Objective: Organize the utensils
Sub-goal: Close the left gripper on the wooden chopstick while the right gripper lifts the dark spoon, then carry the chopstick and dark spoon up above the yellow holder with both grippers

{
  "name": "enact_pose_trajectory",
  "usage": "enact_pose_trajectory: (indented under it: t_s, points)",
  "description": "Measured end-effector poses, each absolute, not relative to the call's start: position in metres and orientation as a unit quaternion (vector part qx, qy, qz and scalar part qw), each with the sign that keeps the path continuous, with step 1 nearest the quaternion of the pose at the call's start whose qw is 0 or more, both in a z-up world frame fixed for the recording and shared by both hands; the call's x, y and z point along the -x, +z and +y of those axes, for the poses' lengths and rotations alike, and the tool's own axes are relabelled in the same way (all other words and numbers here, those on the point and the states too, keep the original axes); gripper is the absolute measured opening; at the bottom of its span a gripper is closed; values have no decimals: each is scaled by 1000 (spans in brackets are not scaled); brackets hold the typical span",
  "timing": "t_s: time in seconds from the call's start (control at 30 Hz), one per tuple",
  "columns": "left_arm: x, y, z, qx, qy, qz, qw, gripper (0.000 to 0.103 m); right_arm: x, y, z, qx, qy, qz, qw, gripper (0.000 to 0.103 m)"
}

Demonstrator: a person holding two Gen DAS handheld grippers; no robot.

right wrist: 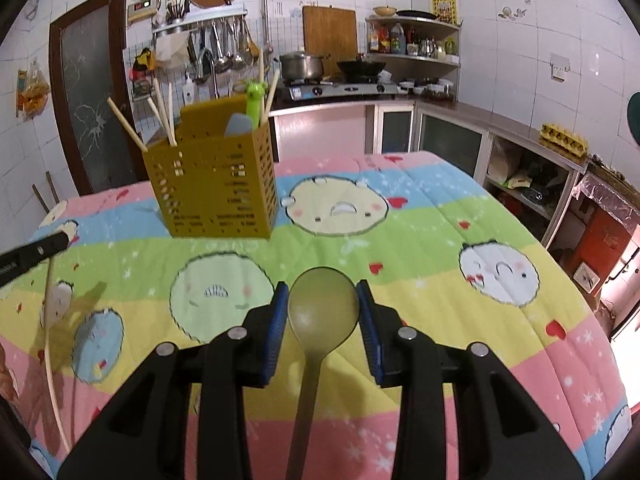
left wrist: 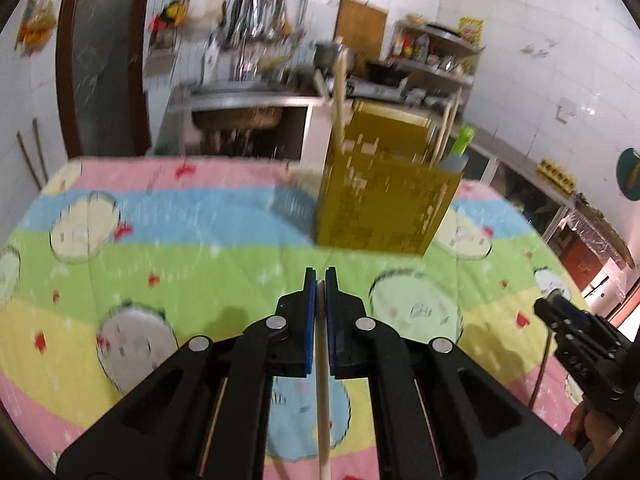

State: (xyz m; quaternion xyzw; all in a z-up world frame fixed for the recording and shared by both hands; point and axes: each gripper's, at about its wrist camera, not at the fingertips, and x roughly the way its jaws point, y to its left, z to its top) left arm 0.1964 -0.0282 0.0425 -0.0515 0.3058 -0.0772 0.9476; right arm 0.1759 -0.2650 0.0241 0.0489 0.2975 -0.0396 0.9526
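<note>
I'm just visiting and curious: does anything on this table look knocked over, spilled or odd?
Nothing stands out. The yellow utensil holder stands upright on the patterned cloth, chopsticks leaning inside it. No spill shows.

Home kitchen: stove [right wrist: 344, 90], hanging ladles [right wrist: 226, 50].

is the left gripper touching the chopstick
Touching. In the left wrist view the left gripper has its blue pads shut on the chopstick, no gap either side.
</note>
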Motion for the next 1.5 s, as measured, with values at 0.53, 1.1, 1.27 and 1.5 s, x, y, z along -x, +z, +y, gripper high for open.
enact_pose_trajectory:
  t_s: [0.53, 1.1, 1.27, 1.5]
  points:
    - [-205, 83, -29, 17, -117, 194, 974, 3, -208, 52, -250, -42, -41, 225, 973, 35]
    - [-225, 82, -26, 18, -141, 146, 979, 3, -232, 59, -227, -20, -17, 162, 986, 35]
    - [-226, 89, -25, 14, -151, 132, 980, 3, -236, 64, -221, -10, 1, 150, 989, 34]
    - [-227, 100, -28, 17, -160, 116, 980, 3, -243, 73, -206, 2, 27, 139, 990, 34]
